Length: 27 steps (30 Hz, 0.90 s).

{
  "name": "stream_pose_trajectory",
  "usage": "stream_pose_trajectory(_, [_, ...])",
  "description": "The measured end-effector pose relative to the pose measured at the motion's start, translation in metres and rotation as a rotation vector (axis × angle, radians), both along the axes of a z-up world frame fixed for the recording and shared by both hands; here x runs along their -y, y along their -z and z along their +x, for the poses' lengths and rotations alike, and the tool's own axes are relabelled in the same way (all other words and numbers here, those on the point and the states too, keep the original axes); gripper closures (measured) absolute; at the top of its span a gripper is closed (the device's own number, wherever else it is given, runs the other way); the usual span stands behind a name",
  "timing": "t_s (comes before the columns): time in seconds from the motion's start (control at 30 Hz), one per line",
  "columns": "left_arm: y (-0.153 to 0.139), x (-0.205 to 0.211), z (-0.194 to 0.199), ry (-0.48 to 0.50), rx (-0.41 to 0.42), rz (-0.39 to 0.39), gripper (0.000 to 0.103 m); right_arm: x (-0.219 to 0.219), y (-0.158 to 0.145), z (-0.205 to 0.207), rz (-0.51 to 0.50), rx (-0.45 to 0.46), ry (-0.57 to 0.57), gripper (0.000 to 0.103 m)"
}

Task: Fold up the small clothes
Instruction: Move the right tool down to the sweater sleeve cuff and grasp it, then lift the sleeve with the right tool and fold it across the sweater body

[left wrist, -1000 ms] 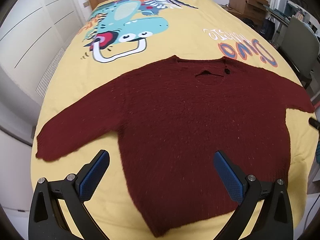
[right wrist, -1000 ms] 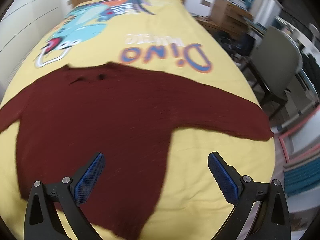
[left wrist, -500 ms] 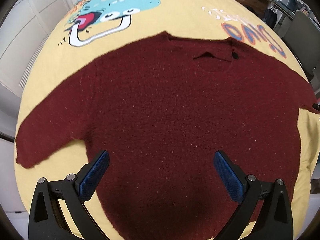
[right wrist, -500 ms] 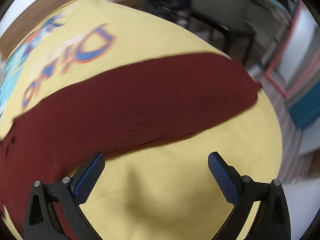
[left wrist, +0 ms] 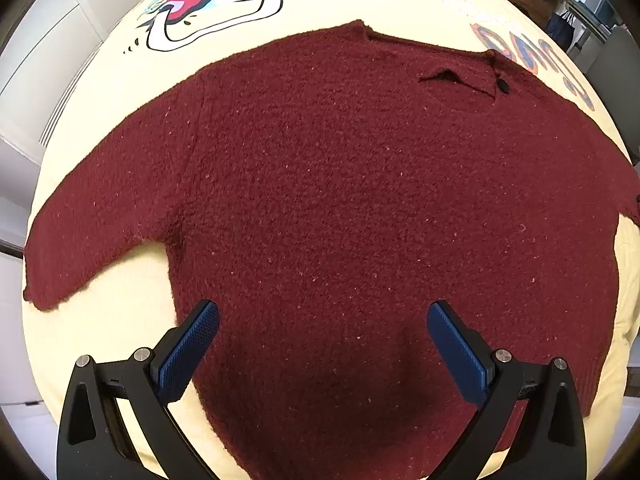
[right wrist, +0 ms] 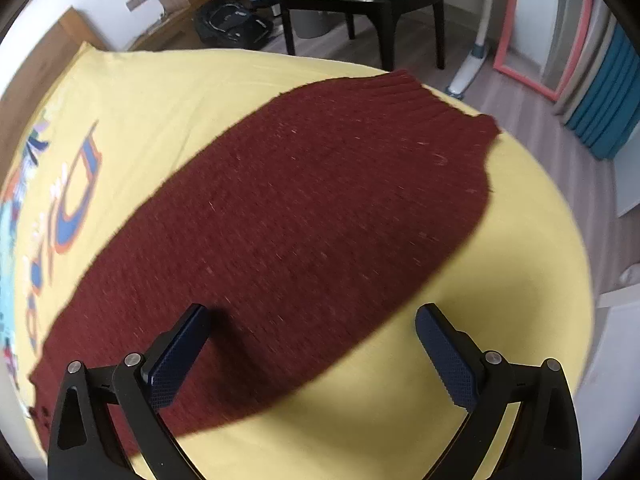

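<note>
A dark red knit sweater [left wrist: 340, 200] lies flat on a yellow bedspread [left wrist: 104, 320], both sleeves spread out to the sides. In the left wrist view my left gripper [left wrist: 322, 316] hovers open over the sweater's lower body, nothing between its blue pads. The right wrist view is filled by the sweater's right sleeve [right wrist: 300, 220], whose ribbed cuff [right wrist: 432, 100] reaches the bed's edge. My right gripper [right wrist: 312, 320] is open just above the sleeve's lower edge, holding nothing.
The bedspread carries a dinosaur print [left wrist: 224, 4] and coloured lettering [right wrist: 68, 208]. Beyond the bed's edge stand a dark chair [right wrist: 360, 4], a black bag [right wrist: 232, 24] on the wooden floor, a pink frame [right wrist: 516, 40] and teal curtains [right wrist: 604, 108]. White cabinets [left wrist: 48, 48] stand left of the bed.
Both grippers have moved closer to the sweater. The left one came down over the body. The right one swung toward the right sleeve and its cuff. Both stayed open.
</note>
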State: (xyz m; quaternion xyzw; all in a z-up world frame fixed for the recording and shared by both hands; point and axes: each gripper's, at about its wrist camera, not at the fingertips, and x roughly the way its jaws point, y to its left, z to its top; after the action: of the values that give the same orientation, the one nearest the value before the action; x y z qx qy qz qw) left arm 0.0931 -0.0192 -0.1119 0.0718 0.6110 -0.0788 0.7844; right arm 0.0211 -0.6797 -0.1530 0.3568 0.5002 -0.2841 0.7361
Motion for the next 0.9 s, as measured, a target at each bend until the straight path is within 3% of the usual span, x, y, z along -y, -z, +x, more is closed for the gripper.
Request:
stream_pose_trajectory(0.07, [0.000,-0.002,0.001,-0.004,-0.004,0.000,0.001,0.005,0.002,0.006,0.015,0.003,-0.001,0.026])
stream_pose_trajectory(0.13, [-0.001,-0.003,0.000,-0.005,-0.003,0.000,0.001,0.006,0.001,0.011,0.023,0.004,-0.008,0.080])
stream_pose_trajectory(0.17, [0.000,-0.003,0.002,-0.005,-0.001,0.000,0.001,0.007,-0.003,0.013,0.037,0.027,-0.019,0.087])
stream_pose_trajectory(0.27, [-0.001,-0.004,0.001,0.000,0.014,-0.002,0.001,0.001,-0.022,0.021,-0.025,0.035,-0.071,0.089])
stream_pose_trajectory(0.5, [-0.006,-0.011,0.002,-0.008,0.030,-0.031,0.001,-0.064,-0.109,0.037,-0.203,0.149,-0.321,0.089])
stream_pose_trajectory(0.73, [-0.011,-0.024,0.006,-0.018,0.038,-0.087,0.001,-0.164,-0.194,0.061,-0.218,0.317,-0.545,0.089])
stream_pose_trajectory(0.9, [-0.014,-0.036,0.010,-0.030,0.048,-0.090,0.001,-0.248,-0.223,0.083,-0.187,0.376,-0.708,0.089])
